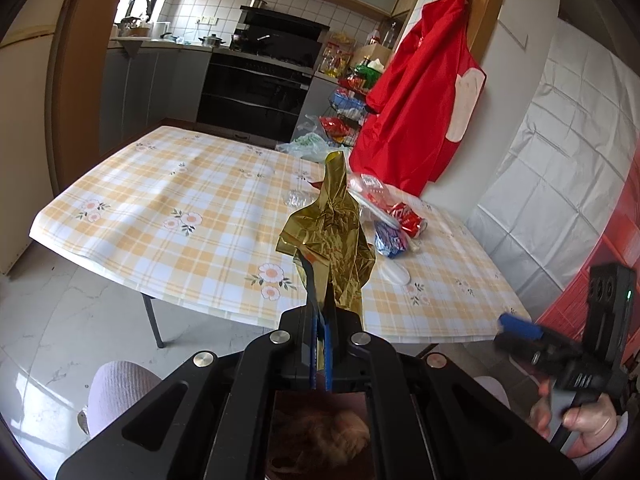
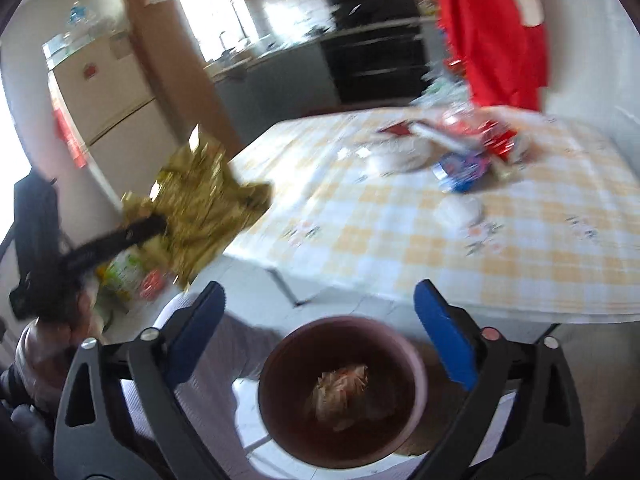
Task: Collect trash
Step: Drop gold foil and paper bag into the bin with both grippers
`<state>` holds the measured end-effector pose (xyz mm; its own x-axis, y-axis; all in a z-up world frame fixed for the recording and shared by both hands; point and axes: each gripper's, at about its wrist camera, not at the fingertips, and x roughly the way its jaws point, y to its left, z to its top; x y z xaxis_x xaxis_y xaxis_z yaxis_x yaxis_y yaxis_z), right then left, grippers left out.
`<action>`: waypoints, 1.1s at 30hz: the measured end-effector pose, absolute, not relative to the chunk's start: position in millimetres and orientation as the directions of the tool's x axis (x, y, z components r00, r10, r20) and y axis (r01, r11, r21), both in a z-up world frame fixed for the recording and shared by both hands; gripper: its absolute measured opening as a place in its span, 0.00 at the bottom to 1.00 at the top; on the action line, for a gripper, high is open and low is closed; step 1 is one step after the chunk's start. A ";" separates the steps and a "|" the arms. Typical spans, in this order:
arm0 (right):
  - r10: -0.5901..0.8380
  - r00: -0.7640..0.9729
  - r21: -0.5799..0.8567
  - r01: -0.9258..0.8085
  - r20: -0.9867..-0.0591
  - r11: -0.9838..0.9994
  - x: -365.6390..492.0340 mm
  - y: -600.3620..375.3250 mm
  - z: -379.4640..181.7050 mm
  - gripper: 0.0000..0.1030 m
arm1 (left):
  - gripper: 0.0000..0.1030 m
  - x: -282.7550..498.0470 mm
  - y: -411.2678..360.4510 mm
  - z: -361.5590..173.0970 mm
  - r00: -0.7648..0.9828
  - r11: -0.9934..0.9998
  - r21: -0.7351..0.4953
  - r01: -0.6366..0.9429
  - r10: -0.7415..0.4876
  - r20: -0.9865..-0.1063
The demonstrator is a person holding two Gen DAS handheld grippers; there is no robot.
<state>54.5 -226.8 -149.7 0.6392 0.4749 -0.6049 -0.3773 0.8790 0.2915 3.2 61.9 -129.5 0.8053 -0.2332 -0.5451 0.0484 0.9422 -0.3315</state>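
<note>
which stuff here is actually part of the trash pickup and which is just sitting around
Part of the job:
- gold foil wrapper, held in the left gripper
- bin with a crumpled wrapper inside
- red can, blue wrapper and white scrap on the table

Just lying about:
- red apron
- oven
- fridge

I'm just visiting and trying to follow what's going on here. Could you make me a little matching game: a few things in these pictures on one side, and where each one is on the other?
Things:
1. gold foil wrapper
2. crumpled wrapper ball
3. red can
4. red apron

Places:
A. hanging at the wall past the table
B. lying on the checked tablecloth
C. pinched in the shut left gripper
D. inside the round bin, below the open right gripper

Pairs: 1-C, 2-D, 3-B, 4-A
</note>
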 end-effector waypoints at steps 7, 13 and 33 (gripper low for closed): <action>0.373 0.754 0.316 -0.229 -0.541 0.921 54.9 -261.2 -134.1 0.94 | 0.03 0.9 47.6 -140.1 0.774 0.938 -0.335 0.086 -0.275 -0.571; 0.329 0.778 0.302 -0.187 -0.535 0.935 53.8 -271.4 -133.8 0.94 | 0.03 -0.6 32.7 -143.5 0.751 0.934 -0.326 0.146 -0.320 -0.578; 0.171 0.789 0.187 -0.073 -0.590 0.980 56.2 -267.4 -141.7 0.94 | 0.94 3.2 39.6 -148.9 0.775 0.967 -0.248 0.049 -0.193 -0.601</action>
<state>56.2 -267.4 -141.7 0.7893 0.1711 -0.5896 -0.0725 0.9796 0.1872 3.2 39.6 -148.9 0.7751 -0.1935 -0.6015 0.0489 0.9675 -0.2482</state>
